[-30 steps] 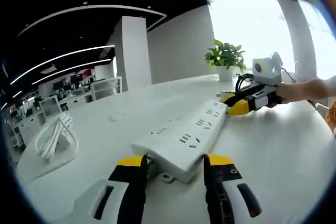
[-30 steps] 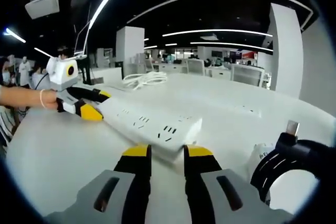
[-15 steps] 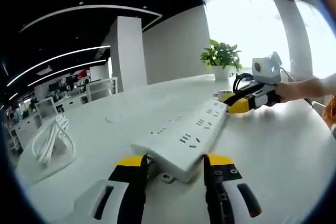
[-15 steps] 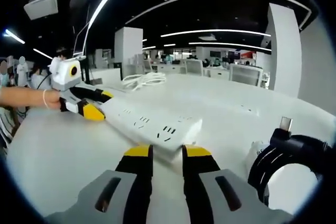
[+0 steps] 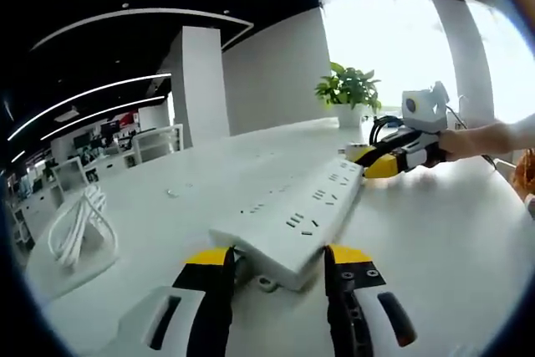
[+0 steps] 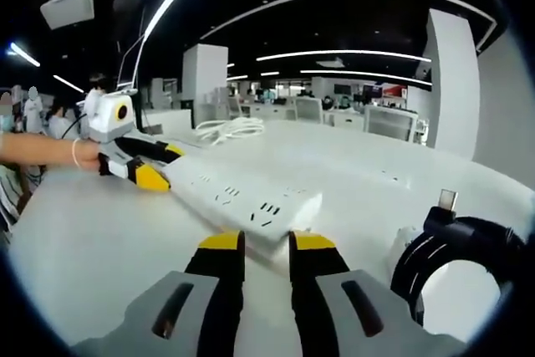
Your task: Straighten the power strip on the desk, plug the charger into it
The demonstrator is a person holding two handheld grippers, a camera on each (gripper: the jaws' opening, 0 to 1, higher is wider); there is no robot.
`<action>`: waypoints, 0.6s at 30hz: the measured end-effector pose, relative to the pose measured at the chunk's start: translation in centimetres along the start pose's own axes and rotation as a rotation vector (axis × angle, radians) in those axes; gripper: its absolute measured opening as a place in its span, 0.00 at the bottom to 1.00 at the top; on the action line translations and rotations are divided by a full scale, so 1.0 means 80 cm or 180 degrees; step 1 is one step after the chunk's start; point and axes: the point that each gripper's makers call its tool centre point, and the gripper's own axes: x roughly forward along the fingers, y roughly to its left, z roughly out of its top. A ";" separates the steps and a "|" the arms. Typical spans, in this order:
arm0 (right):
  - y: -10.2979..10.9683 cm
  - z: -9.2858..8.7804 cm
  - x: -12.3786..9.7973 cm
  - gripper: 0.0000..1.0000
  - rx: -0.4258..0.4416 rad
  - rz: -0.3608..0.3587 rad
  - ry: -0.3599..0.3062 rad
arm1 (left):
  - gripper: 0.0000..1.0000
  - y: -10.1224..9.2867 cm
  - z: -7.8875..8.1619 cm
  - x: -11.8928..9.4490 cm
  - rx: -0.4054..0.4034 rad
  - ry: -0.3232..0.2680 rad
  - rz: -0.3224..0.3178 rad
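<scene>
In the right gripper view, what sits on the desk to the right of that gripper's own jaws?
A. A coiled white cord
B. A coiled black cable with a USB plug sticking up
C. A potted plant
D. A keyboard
B: a coiled black cable with its plug pointing up lies on the desk right of the right gripper, whose jaws meet the end of the power strip.
</scene>
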 end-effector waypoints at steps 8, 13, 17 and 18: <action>-0.002 -0.001 0.001 0.19 -0.0132 -0.0070 0.0008 | 0.43 0.001 0.000 0.002 0.0011 -0.0008 -0.0016; -0.003 -0.001 0.002 0.18 -0.0127 -0.0086 0.0002 | 0.43 0.002 0.001 0.002 0.0019 -0.0005 -0.0023; -0.003 -0.001 0.002 0.18 -0.0124 -0.0096 0.0007 | 0.43 0.003 0.001 0.003 0.0023 -0.0005 -0.0032; -0.003 -0.001 0.002 0.18 -0.0122 -0.0099 0.0006 | 0.43 0.003 0.001 0.003 0.0027 -0.0006 -0.0036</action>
